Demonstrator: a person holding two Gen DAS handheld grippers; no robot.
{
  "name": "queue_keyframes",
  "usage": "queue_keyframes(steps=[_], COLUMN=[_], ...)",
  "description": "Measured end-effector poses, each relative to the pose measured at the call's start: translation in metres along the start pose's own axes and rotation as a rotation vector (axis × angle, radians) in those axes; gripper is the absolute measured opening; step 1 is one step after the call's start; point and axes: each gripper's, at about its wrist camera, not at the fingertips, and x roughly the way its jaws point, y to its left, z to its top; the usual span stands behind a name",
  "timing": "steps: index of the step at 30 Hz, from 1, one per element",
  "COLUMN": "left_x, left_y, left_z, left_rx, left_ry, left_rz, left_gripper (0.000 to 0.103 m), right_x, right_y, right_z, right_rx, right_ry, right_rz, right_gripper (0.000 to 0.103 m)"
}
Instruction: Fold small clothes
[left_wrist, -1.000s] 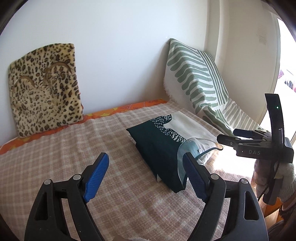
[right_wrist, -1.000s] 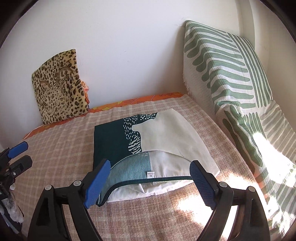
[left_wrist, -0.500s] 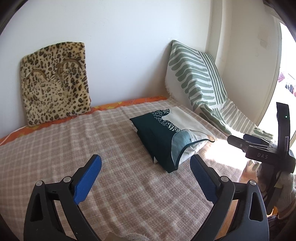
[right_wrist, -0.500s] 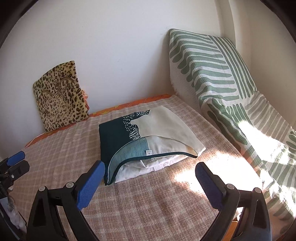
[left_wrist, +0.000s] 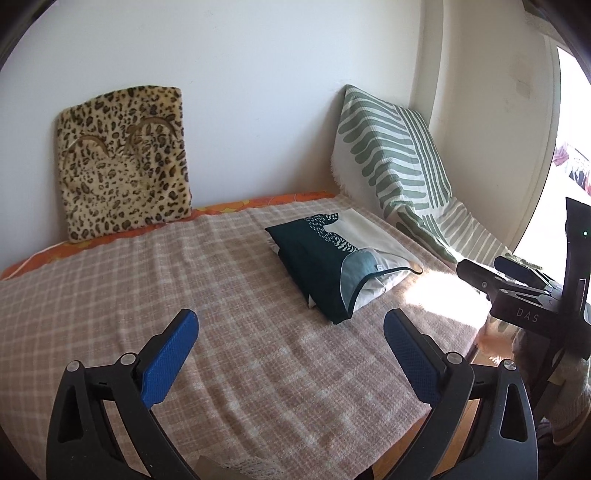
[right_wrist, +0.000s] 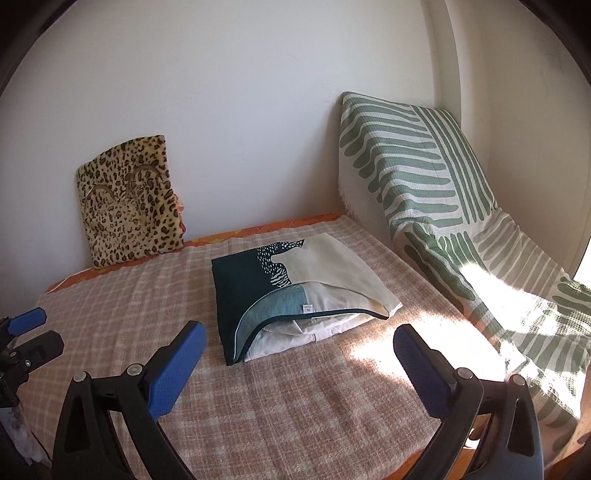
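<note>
Folded garment (left_wrist: 334, 264) lying on the bed's pink-and-cream checked blanket (left_wrist: 184, 295), toward the far right part of it, near the green-and-cream striped cushion (left_wrist: 391, 155) but apart from it. Dark teal on the left half, cream on the right, with a spotted and striped print where the two colours meet; teal-edged flap turned back at the near end, showing a pale blue lining with a small white label, and white layers tucked underneath. Sunlit patch on the blanket just beside its near right corner. Left gripper (left_wrist: 291, 338) spread wide, blue pads well apart, nothing between them, held over bare blanket on the near side of the garment and not touching it. Right gripper (right_wrist: 299, 345) opening, jaws wide, nothing clamped; garment seen beyond the gap between the pads, clear of both. Right gripper also visible at the right edge of the left wrist view, off the side of the bed; left gripper's tips poking in at the left edge of the right wrist view. Leopard-print cushion (right_wrist: 129, 218) propped upright against the white wall at the back left, with an orange sheet edge (left_wrist: 258, 203) showing along the wall behind the blanket.
</note>
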Motion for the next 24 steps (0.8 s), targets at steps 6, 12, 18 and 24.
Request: queue_keyframes(steps=[6,12,18,24], left_x=[-0.005,-0.011,-0.016,-0.019], left_y=[0.002,0.002,0.001,-0.001], left_z=[-0.006,-0.013,-0.015,-0.016], left_rx=[-0.013,0.004,0.011,0.012], left_ry=[0.006,0.004,-0.007,-0.010], left_rz=[0.002,0.016,0.021,0.019], left_gripper=[0.100,0.102,0.102,0.102], right_x=[-0.012,-0.018,-0.022,-0.027], right_y=[0.017,0.031,0.034,0.033], right_z=[-0.003,-0.007,-0.011,-0.012], right_rx=[-0.029,-0.062,-0.062,-0.055], right_ry=[-0.034,-0.056,-0.054,-0.065], right_rz=[0.003,-0.007,-0.010,-0.015], right_gripper=[0.103,0.103,0.103,0.103])
